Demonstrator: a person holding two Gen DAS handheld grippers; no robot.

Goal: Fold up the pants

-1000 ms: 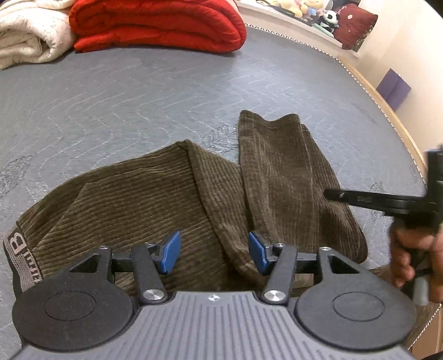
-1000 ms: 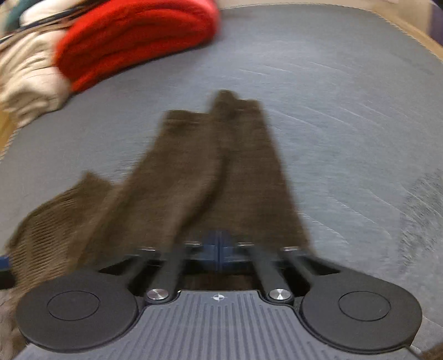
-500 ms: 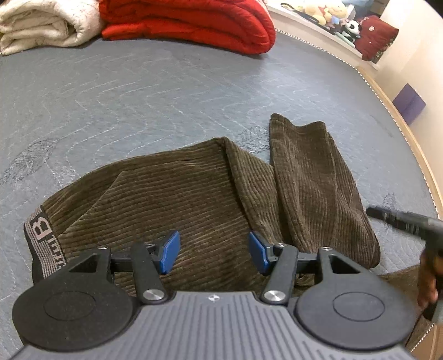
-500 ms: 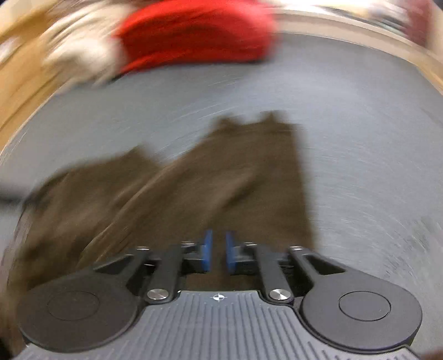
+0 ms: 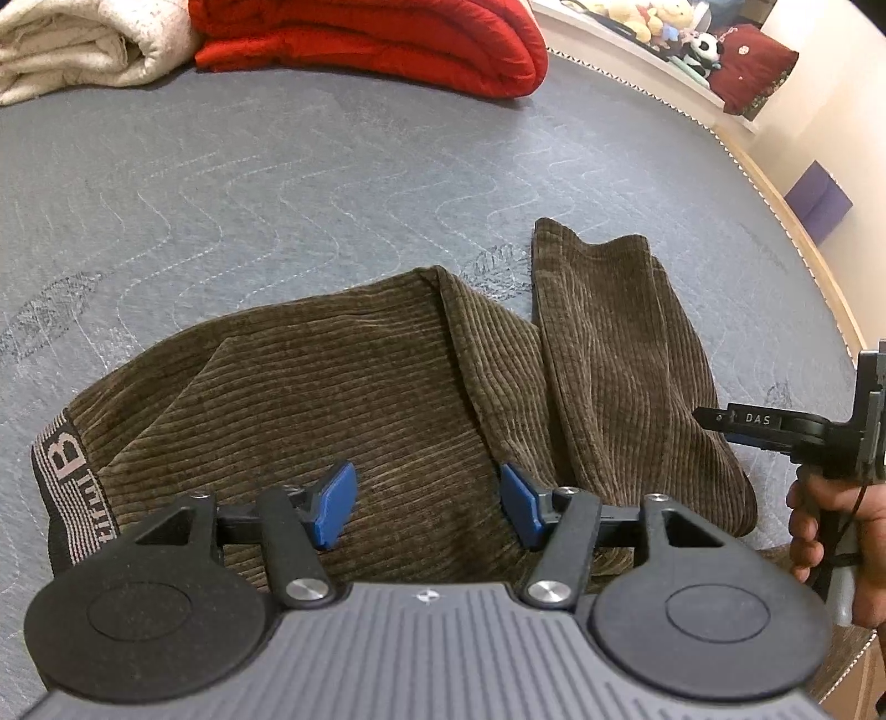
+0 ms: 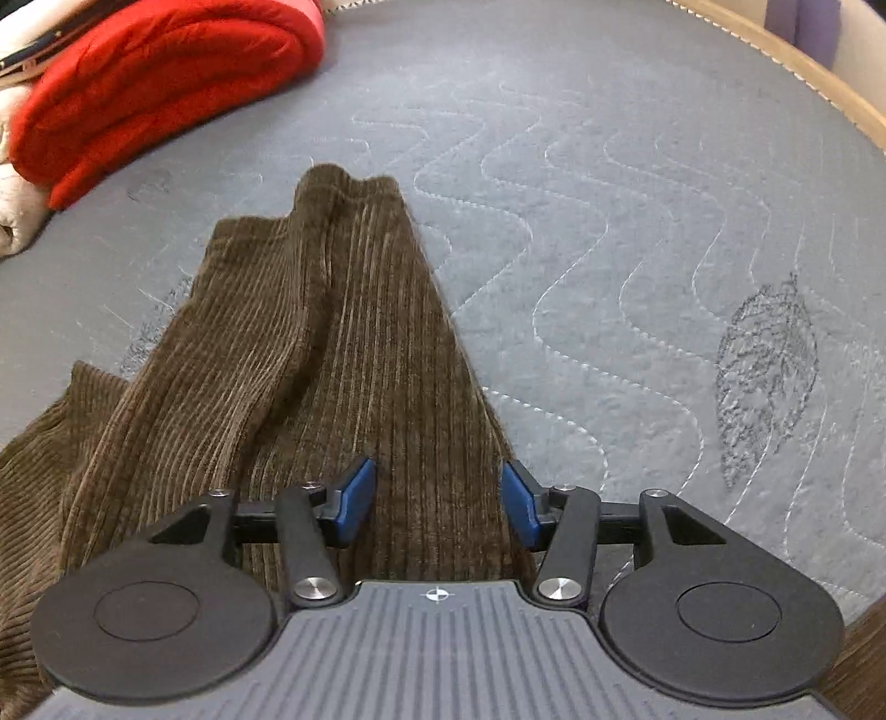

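Brown corduroy pants (image 5: 387, 399) lie on the grey quilted mattress (image 5: 221, 177), folded over, with the waistband (image 5: 66, 476) at the left and both legs (image 6: 354, 310) doubled on top at the right. My left gripper (image 5: 423, 507) is open and empty just above the seat part. My right gripper (image 6: 437, 501) is open and empty over the near end of the legs; it also shows at the right edge of the left wrist view (image 5: 775, 426).
A folded red blanket (image 5: 376, 39) and a cream blanket (image 5: 72, 50) lie at the far edge of the mattress. The wooden bed edge (image 5: 797, 221) curves along the right. Soft toys (image 5: 664, 27) sit on a far shelf.
My right gripper has gone from shut to open, letting go of the legs, and steadied over them. My left gripper stays open and has drawn back slightly.
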